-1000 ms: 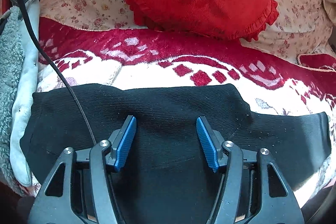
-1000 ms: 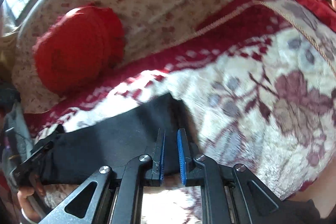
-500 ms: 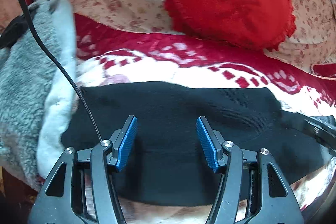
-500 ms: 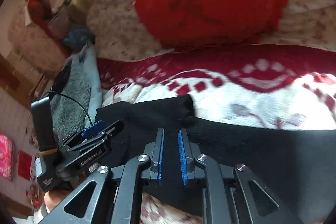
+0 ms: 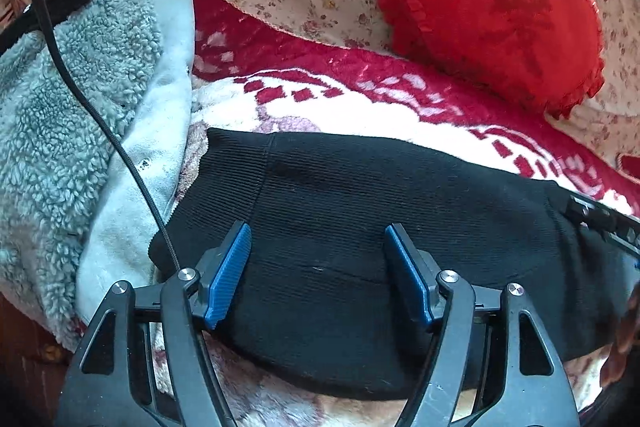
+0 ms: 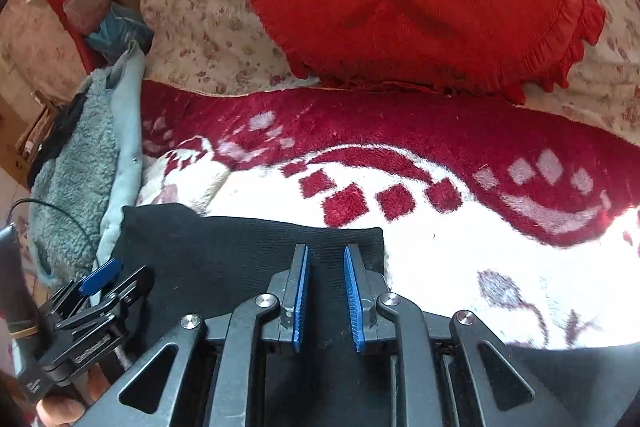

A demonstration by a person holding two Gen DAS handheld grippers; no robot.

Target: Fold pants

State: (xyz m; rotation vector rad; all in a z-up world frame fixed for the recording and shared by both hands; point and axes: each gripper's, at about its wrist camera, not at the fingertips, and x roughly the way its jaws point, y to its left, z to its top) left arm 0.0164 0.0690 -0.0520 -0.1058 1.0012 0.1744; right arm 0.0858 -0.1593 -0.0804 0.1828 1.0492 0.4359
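pants (image 6: 224, 267) lower part hidden behind right claw (image 6: 326, 291), perhaps still pinched, fringes blurred

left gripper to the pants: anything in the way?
Nothing visible. The left gripper hangs open right over the black pants, its blue fingers apart with only ribbed fabric between them. A thin black cable runs past the left finger, off to the side. The grey fleece lies left of the pants.
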